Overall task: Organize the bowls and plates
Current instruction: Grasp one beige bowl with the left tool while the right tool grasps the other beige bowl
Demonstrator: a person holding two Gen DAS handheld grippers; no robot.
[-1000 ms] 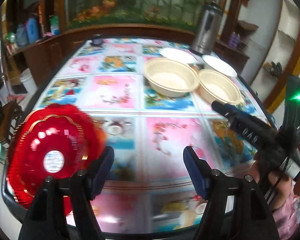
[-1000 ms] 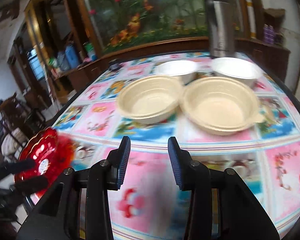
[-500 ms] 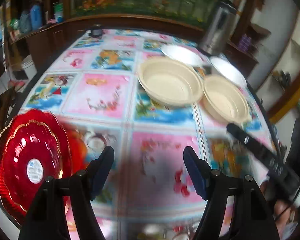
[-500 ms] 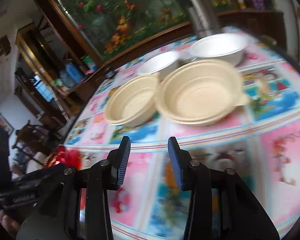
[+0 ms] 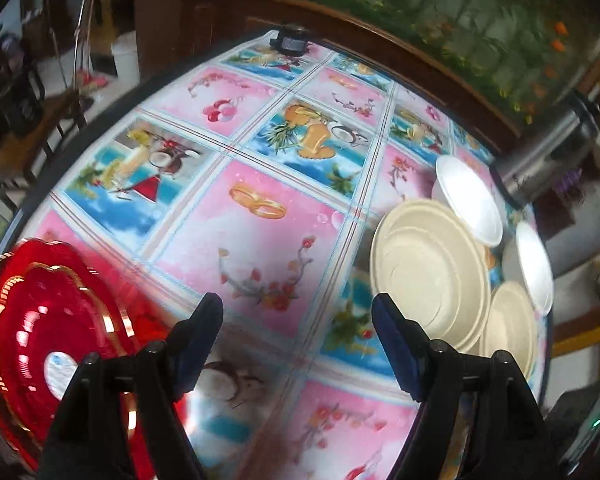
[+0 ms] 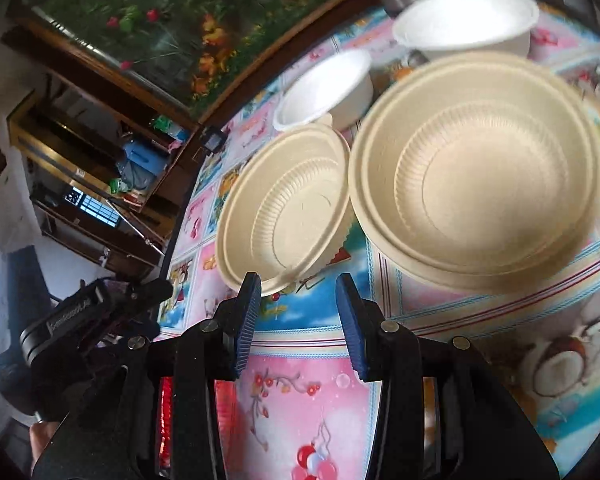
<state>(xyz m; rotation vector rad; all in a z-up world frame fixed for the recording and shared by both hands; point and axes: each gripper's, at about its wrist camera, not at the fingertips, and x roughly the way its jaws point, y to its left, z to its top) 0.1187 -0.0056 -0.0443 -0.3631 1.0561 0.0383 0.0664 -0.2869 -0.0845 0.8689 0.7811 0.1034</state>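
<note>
Two beige ribbed bowls stand side by side on the table: the left bowl [image 6: 286,208] and the larger-looking right bowl [image 6: 476,172]. Behind them stand two white bowls [image 6: 328,88] [image 6: 466,20]. My right gripper [image 6: 298,312] is open and empty, close to the near rim of the left beige bowl. A red scalloped plate [image 5: 48,340] with a gold rim lies at the table's near left edge. My left gripper [image 5: 298,340] is open and empty, hovering just right of the red plate. The beige bowls [image 5: 428,272] and white bowls [image 5: 470,200] show at its right.
The table has a pink and blue picture cloth [image 5: 260,208]. A steel flask [image 5: 548,152] stands behind the white bowls. A small dark object [image 5: 290,40] sits at the far table edge. Wooden cabinets and a fish tank lie beyond. The left gripper's body [image 6: 80,320] shows left of my right gripper.
My right gripper has moved forward to the beige bowls and tilted. My left gripper has swung left and tilted, so the bowls now sit at its right edge. Both stay open.
</note>
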